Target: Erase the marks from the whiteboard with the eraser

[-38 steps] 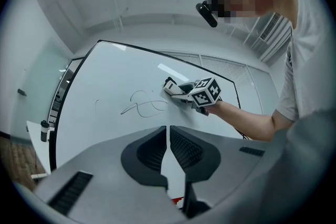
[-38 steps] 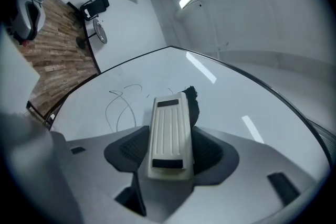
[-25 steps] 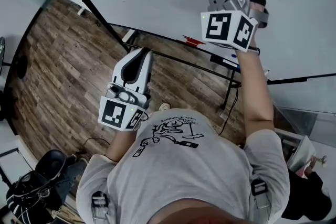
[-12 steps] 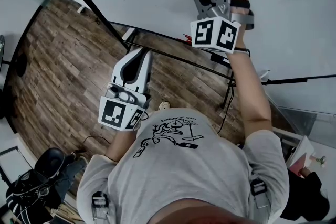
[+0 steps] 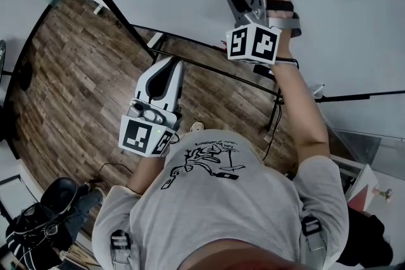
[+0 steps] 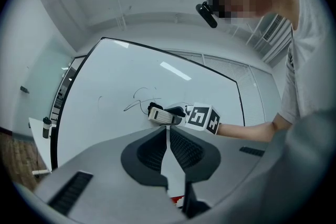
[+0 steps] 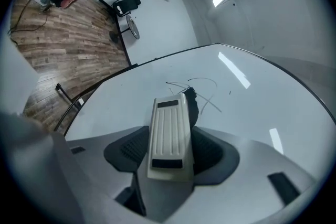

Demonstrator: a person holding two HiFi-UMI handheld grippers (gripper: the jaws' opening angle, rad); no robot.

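Eraser [image 7: 168, 136] at marks [image 7: 209, 103] on whiteboard [image 7: 257, 113]

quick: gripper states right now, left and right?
Left gripper: shut, nothing between the jaws.
Right gripper: shut on the eraser.

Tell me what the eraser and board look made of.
Eraser: the cream body looks like moulded plastic, matte, with ribbed grooves along its back. The dark pad under it looks like felt, though only its edge shows. Board: smooth, glossy white surface, possibly coated steel or melamine; ceiling lights reflect sharply on it.
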